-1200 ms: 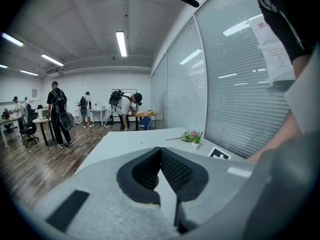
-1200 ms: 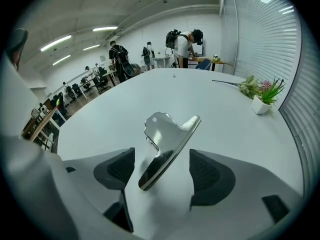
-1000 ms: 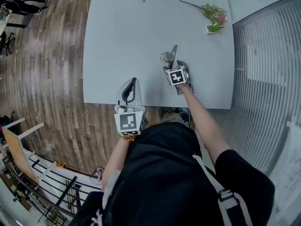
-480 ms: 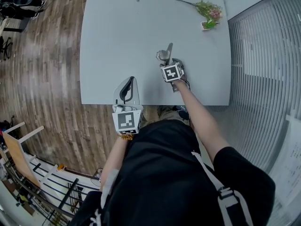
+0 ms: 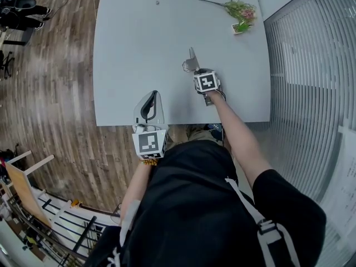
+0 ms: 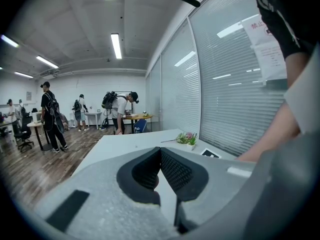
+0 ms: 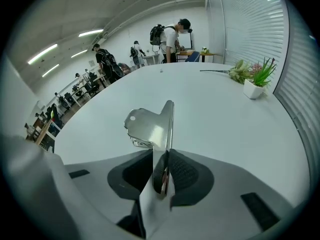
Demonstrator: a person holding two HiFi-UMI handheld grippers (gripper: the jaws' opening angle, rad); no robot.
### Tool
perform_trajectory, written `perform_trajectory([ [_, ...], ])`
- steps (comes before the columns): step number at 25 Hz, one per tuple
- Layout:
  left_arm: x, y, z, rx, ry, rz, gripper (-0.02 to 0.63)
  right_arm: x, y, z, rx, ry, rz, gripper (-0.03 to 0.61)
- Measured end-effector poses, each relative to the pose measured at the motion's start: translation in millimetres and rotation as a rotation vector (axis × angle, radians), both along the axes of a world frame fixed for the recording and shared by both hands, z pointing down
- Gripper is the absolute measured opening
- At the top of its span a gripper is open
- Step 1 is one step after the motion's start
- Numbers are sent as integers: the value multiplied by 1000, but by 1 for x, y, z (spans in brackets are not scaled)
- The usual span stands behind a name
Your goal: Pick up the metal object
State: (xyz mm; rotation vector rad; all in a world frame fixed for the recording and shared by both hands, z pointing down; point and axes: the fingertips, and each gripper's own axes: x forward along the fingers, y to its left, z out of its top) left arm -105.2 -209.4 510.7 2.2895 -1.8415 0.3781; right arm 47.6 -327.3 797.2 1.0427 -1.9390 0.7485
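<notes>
Two jaws of the right gripper (image 7: pixel 161 160) are closing on the flat plate of the metal clip (image 7: pixel 151 125) standing edge-up on the table (image 7: pixel 235 134), so grasping is underway; next likely needs a firm pinch, then a straight lift.

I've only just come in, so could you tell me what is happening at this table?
A person holds a tool in each hand over a grey table. The right tool has a shiny metal bulldog clip between its pads, and its jaws are closing on the clip's flat plate. Whether the clip has left the tabletop cannot be told. The left tool is shut and empty, near the table's front edge. A small potted plant sits at the far right corner.
</notes>
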Motion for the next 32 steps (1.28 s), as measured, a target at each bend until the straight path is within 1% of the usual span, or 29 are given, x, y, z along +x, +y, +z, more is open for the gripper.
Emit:
perform_trajectory([
  [7, 7, 0, -5, 21, 0, 15, 6, 1, 0, -2, 1, -41, 28, 89],
  [14, 13, -3, -11, 36, -2, 28, 6, 6, 7, -4, -59, -121, 81, 77],
  [19, 17, -5, -10, 39, 2, 39, 6, 11, 16, -8, -85, -156, 100, 41],
  [22, 21, -7, -10, 42, 6, 49, 6, 16, 18, -8, -106, -179, 123, 9],
  [27, 30, -8, -11, 47, 7, 66, 6, 29, 21, -7, -137, -196, 148, 5],
  [32, 32, -8, -10, 46, 8, 72, 6, 35, 20, -10, -132, -226, 176, 5],
])
